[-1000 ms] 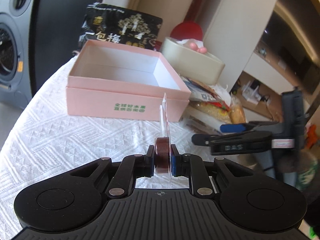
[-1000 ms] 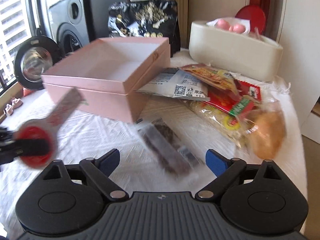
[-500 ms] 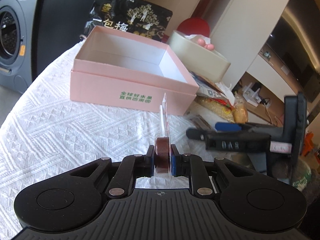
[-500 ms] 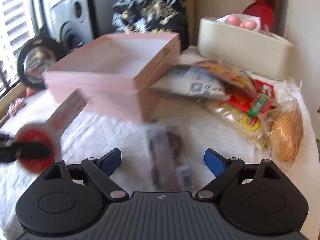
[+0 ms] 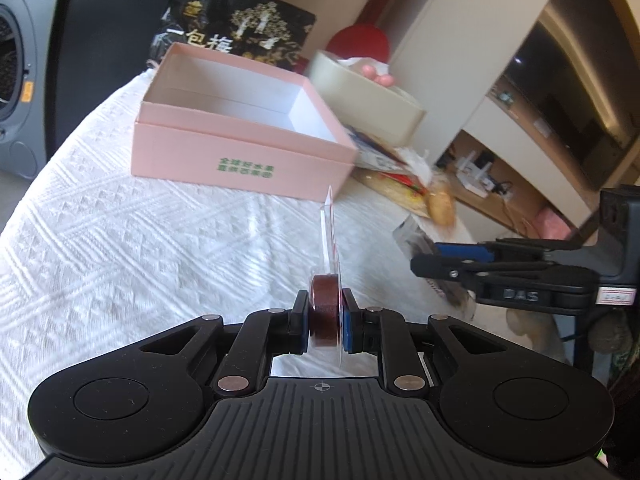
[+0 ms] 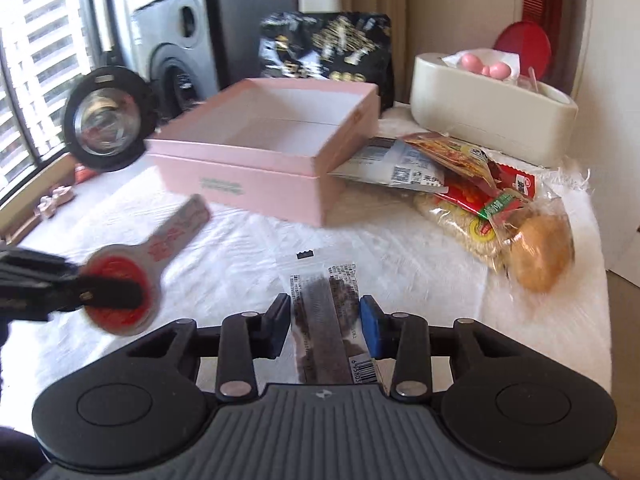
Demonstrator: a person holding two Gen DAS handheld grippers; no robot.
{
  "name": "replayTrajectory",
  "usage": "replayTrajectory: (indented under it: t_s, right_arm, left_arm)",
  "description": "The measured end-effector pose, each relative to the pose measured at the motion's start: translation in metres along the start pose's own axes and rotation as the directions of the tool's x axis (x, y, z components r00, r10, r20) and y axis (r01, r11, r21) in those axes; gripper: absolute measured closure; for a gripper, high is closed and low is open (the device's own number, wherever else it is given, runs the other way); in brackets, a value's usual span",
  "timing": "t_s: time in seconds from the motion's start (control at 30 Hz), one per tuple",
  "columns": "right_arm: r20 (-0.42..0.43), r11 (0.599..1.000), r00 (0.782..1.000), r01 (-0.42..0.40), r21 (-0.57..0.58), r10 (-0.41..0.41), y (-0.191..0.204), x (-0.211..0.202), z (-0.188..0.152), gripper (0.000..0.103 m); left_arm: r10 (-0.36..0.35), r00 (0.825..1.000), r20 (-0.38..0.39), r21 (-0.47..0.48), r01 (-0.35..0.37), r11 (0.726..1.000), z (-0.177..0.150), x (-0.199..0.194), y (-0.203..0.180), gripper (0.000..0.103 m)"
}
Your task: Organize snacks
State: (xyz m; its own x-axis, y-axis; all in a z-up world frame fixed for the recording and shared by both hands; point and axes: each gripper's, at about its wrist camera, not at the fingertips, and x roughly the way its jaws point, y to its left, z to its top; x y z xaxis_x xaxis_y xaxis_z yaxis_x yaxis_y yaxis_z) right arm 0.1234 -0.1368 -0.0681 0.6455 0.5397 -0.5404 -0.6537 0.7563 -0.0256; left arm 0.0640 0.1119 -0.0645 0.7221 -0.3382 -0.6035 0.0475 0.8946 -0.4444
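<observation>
Carrying two snacks at once toward the empty pink box (image 6: 276, 148) invites trouble. The left gripper (image 5: 325, 322) pinches a round red-brown candy disc in a clear key-shaped wrapper (image 5: 324, 312) edge-on, so the slick film could slide out if the wrist tilts. The right gripper (image 6: 325, 328) is pinched on a clear packet of dark dried snack (image 6: 324, 312), its long end sticking out ahead over the white tablecloth (image 6: 248, 248); that loose end may catch the box wall. With both tools close together, they could knock each other near the box.
</observation>
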Motion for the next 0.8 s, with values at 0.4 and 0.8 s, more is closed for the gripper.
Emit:
replayTrajectory:
  t_s: [0.4,0.8]
  right_arm:
    - [0.239,0.989,0.961,-0.126,-0.071,0.139,0.033,-0.047,0.089,0.066]
    - [0.301,1.000,0.953,0.015,0.021,-0.021,-0.021,0.033,0.169,0.039]
  left_arm:
    - [0.050,0.956,0.288,0.064,-0.072,0.995,0.096,-0.042,0.001,0.084]
    - [0.182,0.959,0.217,-0.035,-0.178,0.983,0.168,0.046,0.057,0.084]
